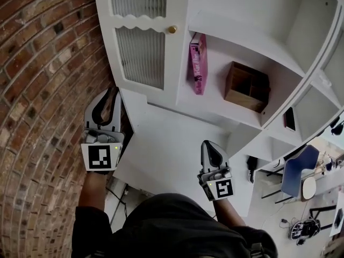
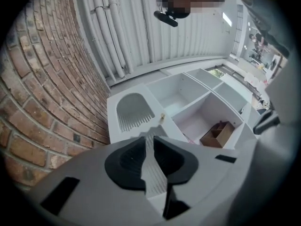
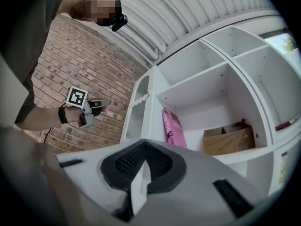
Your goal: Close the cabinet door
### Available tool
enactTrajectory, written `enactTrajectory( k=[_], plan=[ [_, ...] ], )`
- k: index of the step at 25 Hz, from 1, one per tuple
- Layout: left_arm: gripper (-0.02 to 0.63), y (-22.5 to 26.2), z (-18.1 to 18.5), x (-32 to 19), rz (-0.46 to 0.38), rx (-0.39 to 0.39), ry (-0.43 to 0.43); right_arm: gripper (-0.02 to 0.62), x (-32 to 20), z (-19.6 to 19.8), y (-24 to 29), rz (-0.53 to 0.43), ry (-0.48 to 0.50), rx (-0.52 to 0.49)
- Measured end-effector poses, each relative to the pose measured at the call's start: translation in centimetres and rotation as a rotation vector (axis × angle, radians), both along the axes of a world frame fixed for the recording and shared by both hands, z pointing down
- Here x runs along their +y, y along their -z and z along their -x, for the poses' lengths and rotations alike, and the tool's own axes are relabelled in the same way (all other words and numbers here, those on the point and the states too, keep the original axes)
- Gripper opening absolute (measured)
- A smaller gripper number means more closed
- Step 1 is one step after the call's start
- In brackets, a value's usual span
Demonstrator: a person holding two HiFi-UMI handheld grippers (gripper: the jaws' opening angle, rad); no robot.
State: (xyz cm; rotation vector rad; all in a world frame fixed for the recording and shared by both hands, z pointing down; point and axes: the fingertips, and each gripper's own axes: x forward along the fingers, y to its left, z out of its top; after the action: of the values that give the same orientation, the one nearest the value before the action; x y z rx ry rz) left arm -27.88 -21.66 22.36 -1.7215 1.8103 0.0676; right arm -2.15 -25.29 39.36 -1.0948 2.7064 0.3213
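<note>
Leftmost, a brick wall [image 1: 37, 90] filled the frame edge. Beside it, the left gripper [image 1: 110, 93] was raised below the cabinet door [image 1: 141, 52]; its jaws stood a narrow slit apart with nothing between them. The door lay across the cabinet's left compartment, clear of both grippers. Its top was cut off in the head view, and whether it sat fully shut could not be told. A brass knob [image 1: 172, 29] marked its right edge. On the shelf stood a pink box [image 1: 198, 63]. The right gripper [image 1: 210, 147] had its jaws together and empty. Further right sat a wooden box [image 1: 247, 86].
</note>
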Motion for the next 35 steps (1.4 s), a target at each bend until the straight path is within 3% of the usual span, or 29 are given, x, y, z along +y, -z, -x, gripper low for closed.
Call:
enactTrajectory(
  k=[15, 35],
  plan=[
    [0.003, -3.9, 3.2, 5.4, 0.056, 0.048, 0.102, 0.002, 1.0, 3.3, 2.1, -0.05, 0.091, -0.014],
    [0.002, -10.2, 5.2, 8.5, 0.177, 0.146, 0.144, 0.0, 1.6, 4.9, 2.9, -0.082, 0.11, -0.004]
  ],
)
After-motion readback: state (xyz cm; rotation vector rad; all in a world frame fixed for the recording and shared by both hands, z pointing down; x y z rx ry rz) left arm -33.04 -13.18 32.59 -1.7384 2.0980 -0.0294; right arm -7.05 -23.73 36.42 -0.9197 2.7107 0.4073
